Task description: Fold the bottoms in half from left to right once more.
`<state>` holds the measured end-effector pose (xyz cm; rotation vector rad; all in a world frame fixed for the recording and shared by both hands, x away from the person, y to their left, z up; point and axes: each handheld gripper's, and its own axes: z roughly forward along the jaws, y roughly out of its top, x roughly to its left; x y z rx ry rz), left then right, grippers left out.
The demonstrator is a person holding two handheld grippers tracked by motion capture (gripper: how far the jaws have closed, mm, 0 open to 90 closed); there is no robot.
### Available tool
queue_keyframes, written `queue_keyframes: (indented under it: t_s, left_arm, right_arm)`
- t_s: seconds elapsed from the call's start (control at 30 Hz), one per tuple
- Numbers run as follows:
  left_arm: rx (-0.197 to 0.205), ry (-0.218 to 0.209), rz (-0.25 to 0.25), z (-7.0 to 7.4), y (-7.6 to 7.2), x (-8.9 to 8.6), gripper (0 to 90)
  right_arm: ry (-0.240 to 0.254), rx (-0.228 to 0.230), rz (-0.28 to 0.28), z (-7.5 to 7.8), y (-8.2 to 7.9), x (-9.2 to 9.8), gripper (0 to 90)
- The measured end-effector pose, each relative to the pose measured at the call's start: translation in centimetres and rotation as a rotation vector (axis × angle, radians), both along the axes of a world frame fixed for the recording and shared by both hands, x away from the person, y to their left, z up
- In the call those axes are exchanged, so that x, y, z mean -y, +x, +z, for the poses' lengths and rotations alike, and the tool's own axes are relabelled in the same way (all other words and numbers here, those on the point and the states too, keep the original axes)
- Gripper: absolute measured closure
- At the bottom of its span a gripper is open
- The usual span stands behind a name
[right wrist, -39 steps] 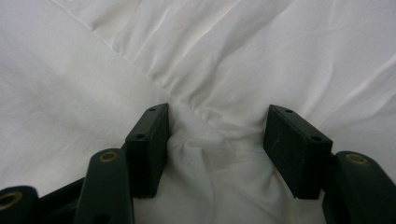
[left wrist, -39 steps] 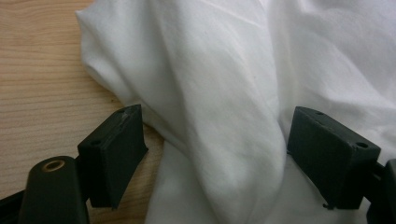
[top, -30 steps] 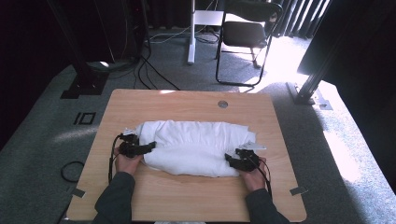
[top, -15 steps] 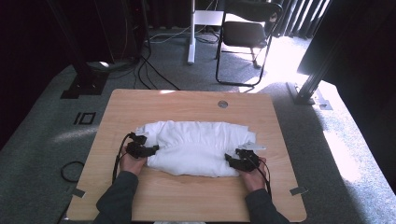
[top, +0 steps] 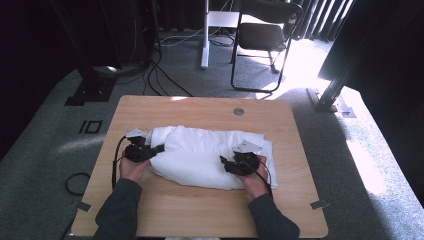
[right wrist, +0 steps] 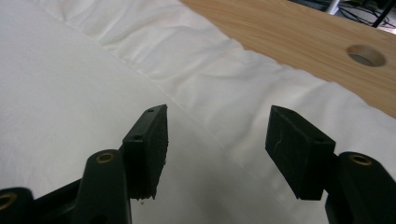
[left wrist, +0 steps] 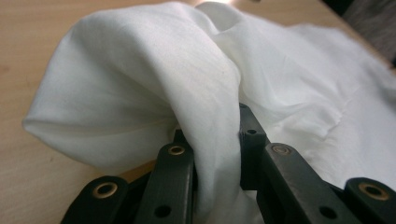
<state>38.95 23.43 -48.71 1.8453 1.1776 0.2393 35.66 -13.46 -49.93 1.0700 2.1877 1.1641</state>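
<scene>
The left tool had just closed, pinching a fold of the white cloth. The right tool hung open above the cloth, gripping nothing.

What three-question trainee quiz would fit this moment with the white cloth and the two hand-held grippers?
1. True or false: the left gripper has a fold of the white cloth pinched between its jaws.
2. How do the right gripper's jaws stand? A) clamped on the cloth B) apart, nothing between them C) closed on a cable
3. What round feature marks the wooden table beyond the cloth?

Key:
1. True; its jaws have just been closing on the fold.
2. B
3. A round hole in the top.
</scene>
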Motion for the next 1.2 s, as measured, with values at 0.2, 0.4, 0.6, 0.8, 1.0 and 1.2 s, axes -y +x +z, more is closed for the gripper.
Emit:
queue_keyframes:
  t_s: [0.2, 0.4, 0.6, 0.8, 1.0, 1.2]
  left_arm:
    - [0.041, -0.11, -0.055, 2.1, -0.5, 0.4, 81.3]
    - [0.078, -0.148, -0.087, 3.9, -0.7, 1.2, 81.5]
    - [0.125, -0.198, -0.16, 6.1, -0.9, 3.5, 81.6]
    - [0.145, -0.145, -0.194, 6.6, -0.7, 5.9, 81.6]
    - [0.154, -0.136, -0.183, 6.7, -0.8, 5.4, 81.6]
    - [0.162, -0.125, -0.168, 6.7, -1.1, 5.0, 81.6]
  right_arm:
    - [-0.139, -0.107, 0.05, -3.3, 2.0, -3.9, 36.7]
    - [-0.092, -0.129, 0.034, -4.8, 2.6, -5.1, 37.6]
    - [-0.07, -0.137, 0.032, -5.0, 2.5, -7.6, 39.2]
    - [-0.015, -0.149, 0.092, -5.0, 2.4, -11.8, 40.2]
    - [0.039, -0.157, 0.159, -2.7, 1.6, -10.6, 31.3]
    - [0.049, -0.064, 0.051, -0.7, 1.4, -2.8, 28.5]
